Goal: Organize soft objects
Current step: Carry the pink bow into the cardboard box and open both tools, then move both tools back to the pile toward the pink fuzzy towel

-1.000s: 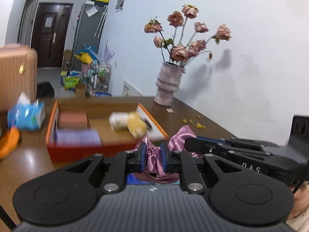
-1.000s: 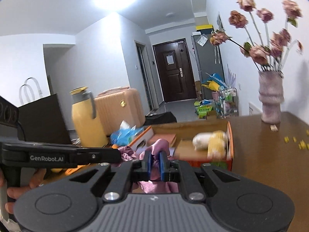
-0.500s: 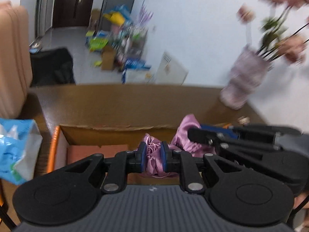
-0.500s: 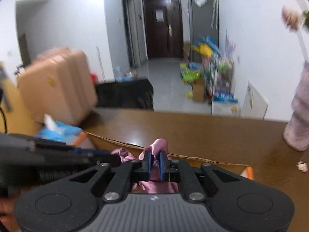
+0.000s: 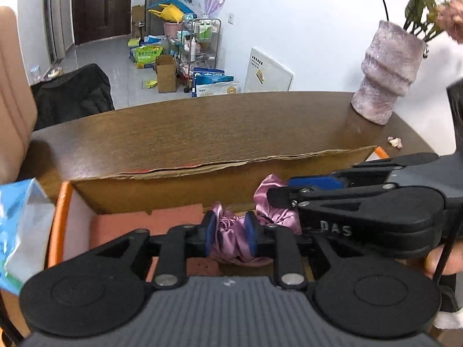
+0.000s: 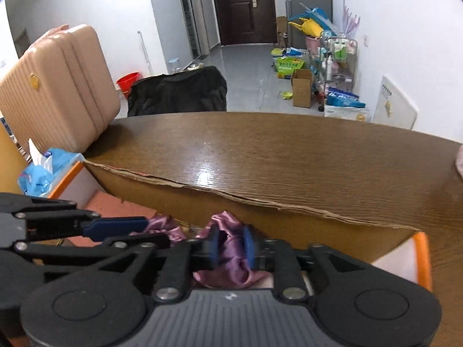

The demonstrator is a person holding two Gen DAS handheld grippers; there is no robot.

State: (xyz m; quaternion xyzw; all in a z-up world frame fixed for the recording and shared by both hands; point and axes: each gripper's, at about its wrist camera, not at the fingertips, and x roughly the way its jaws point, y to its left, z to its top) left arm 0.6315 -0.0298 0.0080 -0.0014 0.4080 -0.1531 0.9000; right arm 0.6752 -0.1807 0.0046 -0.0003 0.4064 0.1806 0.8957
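Over the open cardboard box (image 5: 185, 173) on the brown wooden table (image 5: 202, 127), both grippers point downward side by side. The left gripper (image 5: 230, 235) has pink satin cloth (image 5: 231, 243) bunched between its blue pads; its jaws are opening, and the fabric fills the gap, touching both pads. The right gripper (image 6: 230, 244), seen from the left wrist as a black body entering from the right, has another fold of the same cloth between its pads; its jaws are likewise opening. The cloth hangs inside the box, against the far wall, above a salmon-coloured pad (image 5: 150, 222) on the box floor. A blue tissue pack (image 6: 43, 170) lies just beside the box's left, orange-edged wall. A mauve vase (image 5: 387, 72) stands at the table's far right corner.
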